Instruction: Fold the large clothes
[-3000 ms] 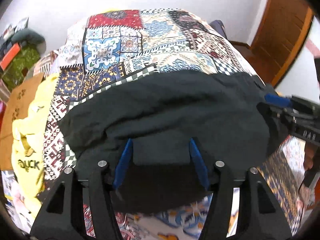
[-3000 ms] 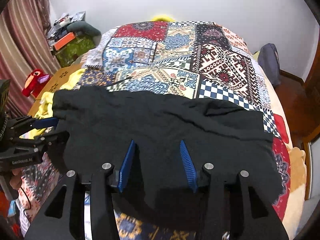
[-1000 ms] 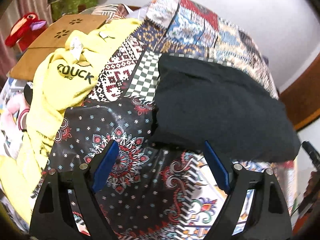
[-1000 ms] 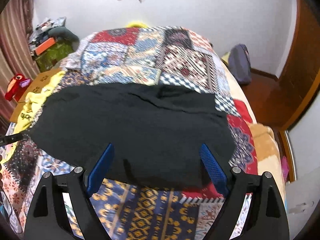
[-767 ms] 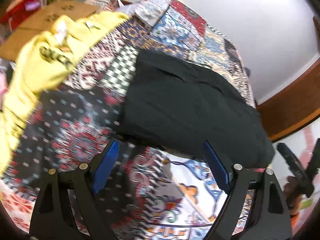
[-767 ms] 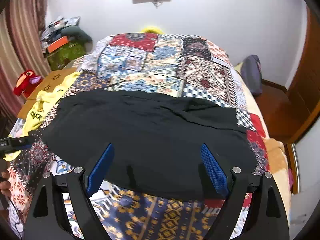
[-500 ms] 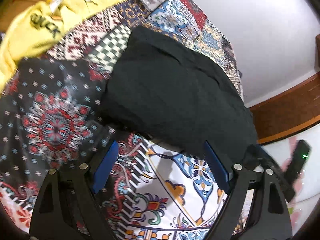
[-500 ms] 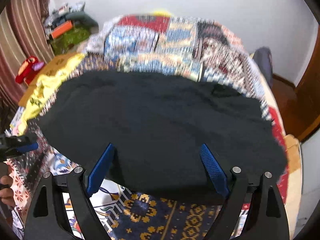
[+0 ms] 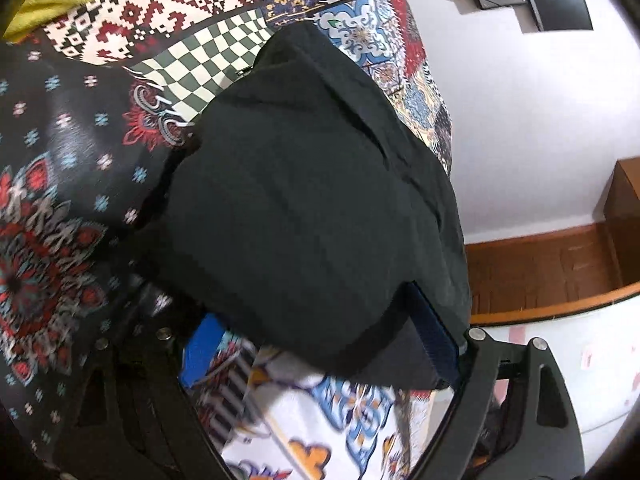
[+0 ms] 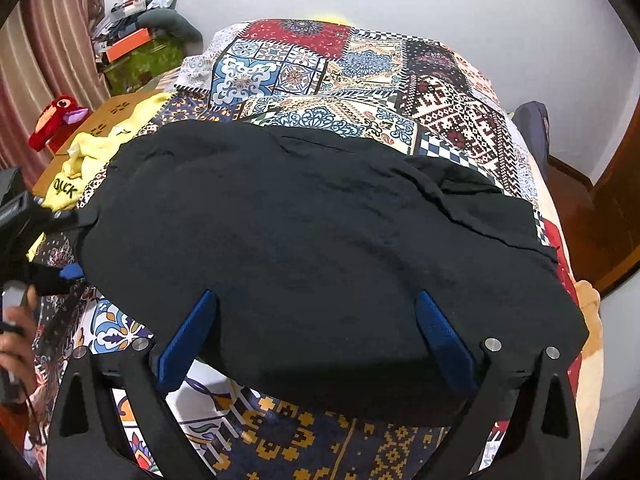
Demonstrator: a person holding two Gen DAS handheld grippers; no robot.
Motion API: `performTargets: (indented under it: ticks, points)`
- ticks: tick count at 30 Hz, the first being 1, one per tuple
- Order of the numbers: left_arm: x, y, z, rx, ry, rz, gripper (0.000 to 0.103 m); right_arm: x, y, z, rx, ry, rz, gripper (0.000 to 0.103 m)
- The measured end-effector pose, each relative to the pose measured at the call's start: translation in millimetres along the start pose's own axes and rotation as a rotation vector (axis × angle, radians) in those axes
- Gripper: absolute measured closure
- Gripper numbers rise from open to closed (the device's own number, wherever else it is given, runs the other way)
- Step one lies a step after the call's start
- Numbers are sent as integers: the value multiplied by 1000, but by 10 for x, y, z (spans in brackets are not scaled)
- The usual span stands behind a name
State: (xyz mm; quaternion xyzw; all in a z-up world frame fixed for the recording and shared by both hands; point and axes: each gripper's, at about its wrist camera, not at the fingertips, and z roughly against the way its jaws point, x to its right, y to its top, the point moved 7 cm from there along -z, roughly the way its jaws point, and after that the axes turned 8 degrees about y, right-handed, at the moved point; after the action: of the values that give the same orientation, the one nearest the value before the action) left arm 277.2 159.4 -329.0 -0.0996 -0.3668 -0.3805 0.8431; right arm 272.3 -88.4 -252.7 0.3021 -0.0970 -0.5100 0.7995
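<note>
Right wrist view: black garment (image 10: 320,248) is lying flat on the patchwork bed (image 10: 360,80), already doubled into a wide slab with a raised fold ridge running across its far right part. So I'm reading this as at least one fold done; the near edge is looking clean and rounded, far right corner is showing a loose layer sticking out from under the ridge.

My right fingers (image 10: 316,344) are spreading wide, having just been opening, and are straddling the near edge of the garment. Nothing is pinched; pads are clear of the cloth.

Left wrist view: my left fingers (image 9: 320,344) are also standing wide, coming in at the garment's (image 9: 312,200) left end. Cloth edge is sitting between the two pads, and the right pad is looking close to it or touching, but I'm not seeing any clamp. Picture is blurred there, so contact is uncertain.

Remaining, as I'm judging it: grab both near corners or the short end, fold the slab across again to get a compact stack, tidy that loose far corner. Roughly midway.

Count:
- black garments: one
- yellow garment (image 10: 92,156) with lettering, lying off to the left side of the bed, apart from the black one: one
- red plush toy (image 10: 56,120): one
- my grippers: two, the left one also showing at the left edge of the right view
</note>
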Motion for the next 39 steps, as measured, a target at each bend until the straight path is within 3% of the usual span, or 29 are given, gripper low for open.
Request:
performTargets:
  ticks: [8, 12, 15, 16, 19, 24, 31, 35, 39]
  points:
    - [17, 201, -224, -16, -46, 79, 16, -9, 6, -3, -3, -6, -1, 3]
    - [31, 281, -273, 4, -21, 98, 30, -3, 9, -2, -7, -12, -3, 3]
    - [66, 349, -228, 33, 17, 109, 47, 7, 20, 13, -16, -13, -10, 3]
    - [109, 377, -180, 53, 36, 89, 54, 11, 32, 27, -19, -8, -18, 3]
    - [305, 457, -49, 119, 94, -9, 64, 22, 92, 102, -16, 21, -60, 5]
    - [589, 501, 310, 217, 178, -137, 70, 4, 299, 327, 47, 42, -120, 5]
    - [1067, 425, 1156, 483, 304, -363, 73, -402, 624, 311, 94, 129, -108, 5]
    - [1272, 350, 1465, 602, 381, -498, 73, -758, 675, -13, 29, 214, -81, 5]
    - [1376, 222, 1505, 653, 461, -616, 73, -928, 544, -448, -71, 276, -99, 5]
